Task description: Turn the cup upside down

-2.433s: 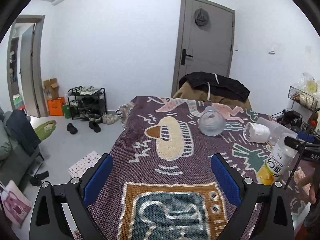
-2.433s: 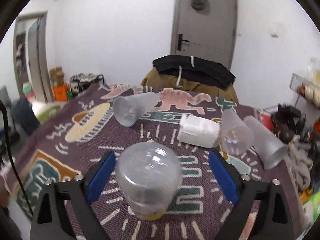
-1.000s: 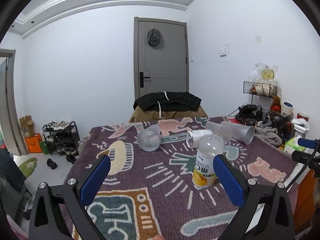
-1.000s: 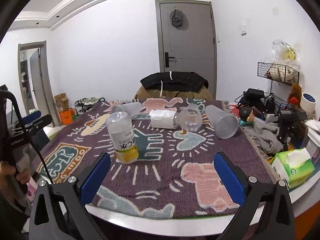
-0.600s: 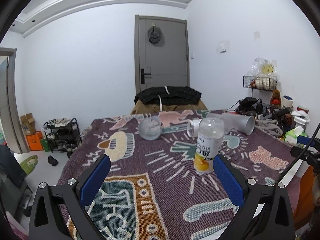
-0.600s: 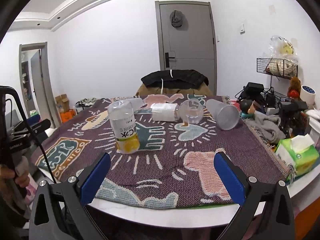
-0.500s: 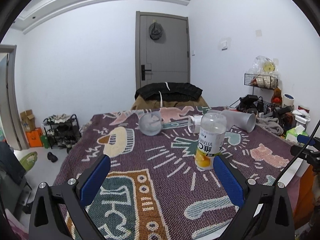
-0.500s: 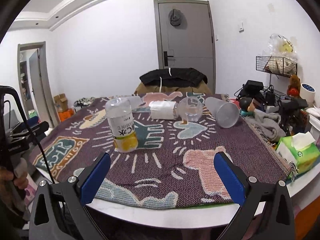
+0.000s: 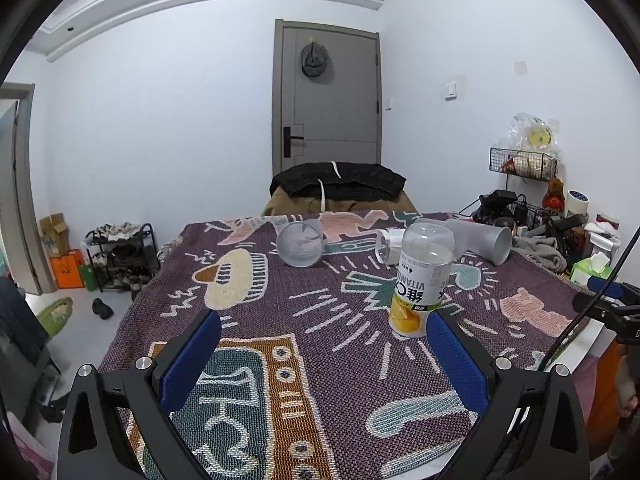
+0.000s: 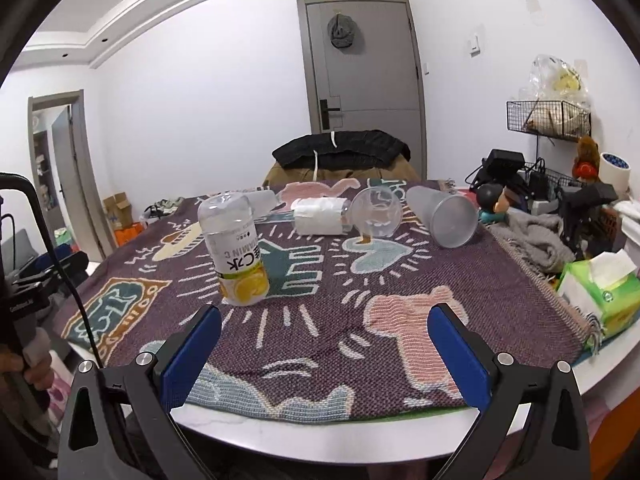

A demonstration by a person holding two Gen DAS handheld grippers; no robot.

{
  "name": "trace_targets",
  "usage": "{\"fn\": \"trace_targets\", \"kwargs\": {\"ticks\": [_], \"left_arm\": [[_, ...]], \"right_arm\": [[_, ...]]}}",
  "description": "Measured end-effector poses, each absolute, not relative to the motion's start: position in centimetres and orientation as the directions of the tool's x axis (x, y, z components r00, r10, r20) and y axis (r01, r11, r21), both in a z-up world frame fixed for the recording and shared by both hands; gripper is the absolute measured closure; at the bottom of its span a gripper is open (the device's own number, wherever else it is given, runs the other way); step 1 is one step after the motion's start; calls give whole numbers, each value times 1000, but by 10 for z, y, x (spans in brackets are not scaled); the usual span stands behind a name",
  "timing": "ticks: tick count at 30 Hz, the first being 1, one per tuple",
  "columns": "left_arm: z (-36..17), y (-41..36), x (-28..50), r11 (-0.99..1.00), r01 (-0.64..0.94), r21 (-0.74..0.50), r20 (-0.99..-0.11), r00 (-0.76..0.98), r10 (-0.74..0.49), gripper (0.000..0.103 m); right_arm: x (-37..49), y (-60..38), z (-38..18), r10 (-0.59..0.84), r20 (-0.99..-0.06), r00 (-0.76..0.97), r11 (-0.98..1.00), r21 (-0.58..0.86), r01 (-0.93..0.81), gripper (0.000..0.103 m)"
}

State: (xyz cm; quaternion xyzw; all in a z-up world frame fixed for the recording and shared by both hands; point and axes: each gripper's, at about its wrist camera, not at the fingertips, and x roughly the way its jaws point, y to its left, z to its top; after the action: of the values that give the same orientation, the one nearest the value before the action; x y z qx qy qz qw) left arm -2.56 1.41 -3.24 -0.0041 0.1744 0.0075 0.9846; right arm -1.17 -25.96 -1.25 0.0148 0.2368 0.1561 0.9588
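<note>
Both grippers back from upended cup (image 10: 237, 249), jaws wide, empty.

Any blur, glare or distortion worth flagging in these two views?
Left wrist: sharp, with even ceiling light; fisheye bends the door and walls, and black corners vignette the frame. Right wrist: equally sharp, same bowing at the edges; the bottle label is readable, and the clear cups show faint highlights but no strong glare.
</note>
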Motion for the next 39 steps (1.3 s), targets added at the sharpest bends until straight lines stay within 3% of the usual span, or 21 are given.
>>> {"fn": "trace_targets", "kwargs": {"ticks": [39], "left_arm": [[-36, 12, -26, 1000, -2, -10, -357, 934, -2, 0]], "right_arm": [[-11, -251, -8, 306, -446, 841, 949, 76, -305, 0]]}}
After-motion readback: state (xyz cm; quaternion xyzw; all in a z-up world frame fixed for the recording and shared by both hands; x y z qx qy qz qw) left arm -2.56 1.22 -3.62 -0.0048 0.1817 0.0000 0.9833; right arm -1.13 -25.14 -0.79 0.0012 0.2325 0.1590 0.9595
